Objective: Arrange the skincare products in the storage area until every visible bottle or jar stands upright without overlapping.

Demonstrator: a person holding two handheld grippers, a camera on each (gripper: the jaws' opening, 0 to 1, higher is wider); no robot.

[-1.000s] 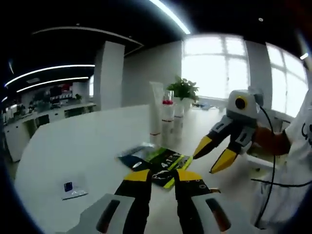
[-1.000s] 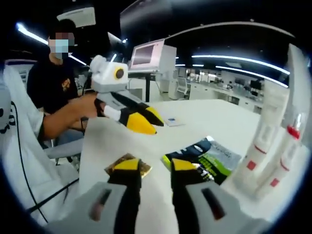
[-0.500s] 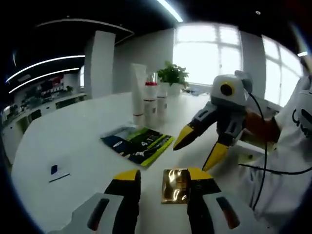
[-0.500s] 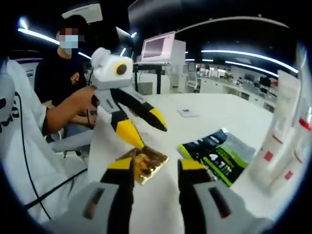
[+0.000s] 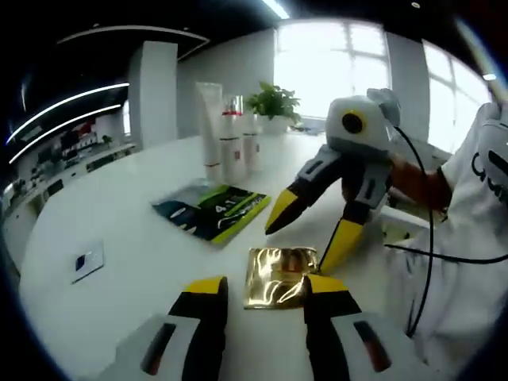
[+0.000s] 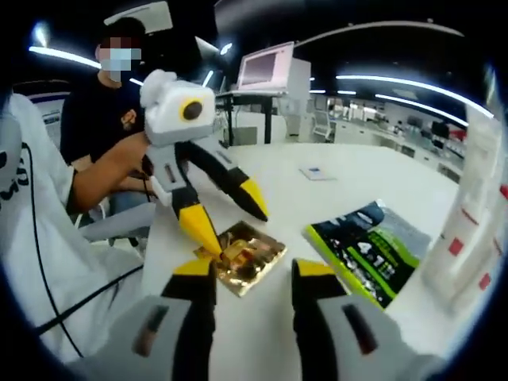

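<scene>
A shiny gold sachet (image 5: 279,276) lies flat on the white table (image 5: 135,230), just ahead of my left gripper (image 5: 264,287), which is open. My right gripper (image 5: 308,236) comes in from the right, open, its lower fingertip down by the sachet's right edge. In the right gripper view the gold sachet (image 6: 246,255) sits in front of my open right gripper (image 6: 252,270), and the left gripper (image 6: 230,222) straddles its far corner, open. A green and black sachet (image 5: 213,210) lies flat beyond. White tubes and bottles (image 5: 226,131) stand upright behind it.
A potted plant (image 5: 274,103) stands past the bottles. A small card (image 5: 86,262) lies at the left. A person in black (image 6: 95,119) sits beside the table edge, with a monitor (image 6: 262,75) behind. The white tubes (image 6: 468,230) rise at the right.
Both grippers have closed in on the gold sachet, which now sits just ahead of both pairs of jaws. The sachets and bottles lie as before.
</scene>
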